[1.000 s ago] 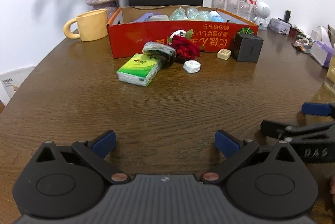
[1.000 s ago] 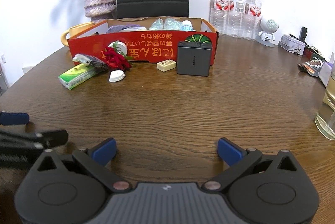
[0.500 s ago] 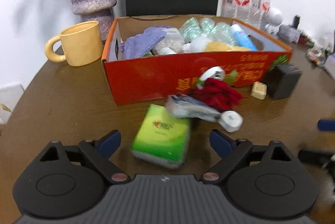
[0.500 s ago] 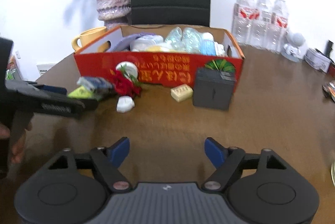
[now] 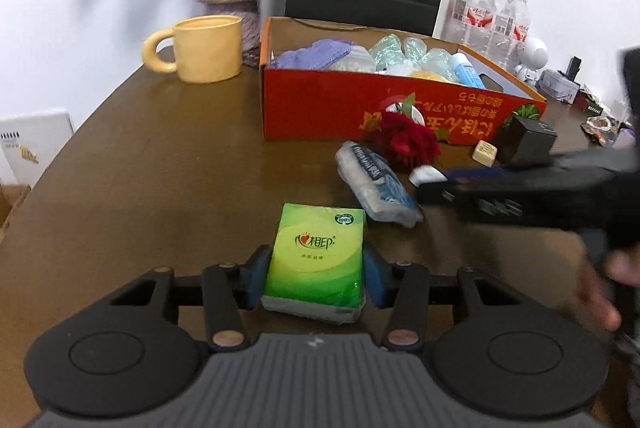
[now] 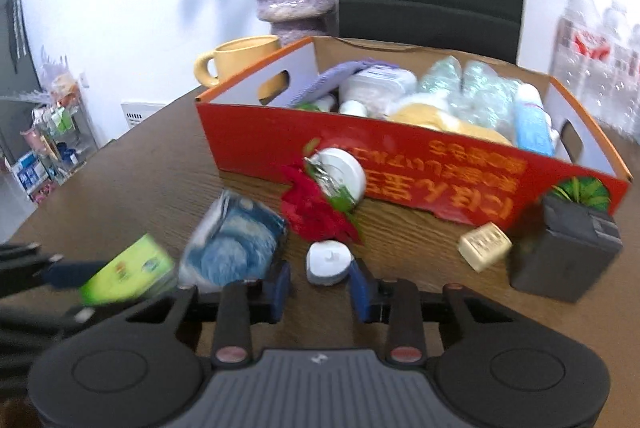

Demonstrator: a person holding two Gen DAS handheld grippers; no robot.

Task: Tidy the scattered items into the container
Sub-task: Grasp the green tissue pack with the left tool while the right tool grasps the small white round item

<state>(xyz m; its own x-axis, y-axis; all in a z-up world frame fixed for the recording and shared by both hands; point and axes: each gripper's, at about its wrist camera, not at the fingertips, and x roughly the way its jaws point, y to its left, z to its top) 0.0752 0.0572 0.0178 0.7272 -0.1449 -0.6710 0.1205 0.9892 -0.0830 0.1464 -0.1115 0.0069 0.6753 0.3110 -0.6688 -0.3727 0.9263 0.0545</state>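
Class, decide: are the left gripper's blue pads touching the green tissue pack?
Touching. In the left wrist view both pads of the closing left gripper sit flush against the sides of the green tissue pack, with no table visible between.

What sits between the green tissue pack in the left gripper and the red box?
The blue-and-white wipes packet lies just beyond the green tissue pack, toward the red box, with the red flower against the box's front wall. The left gripper is closing around the pack; lifting over should clear both.
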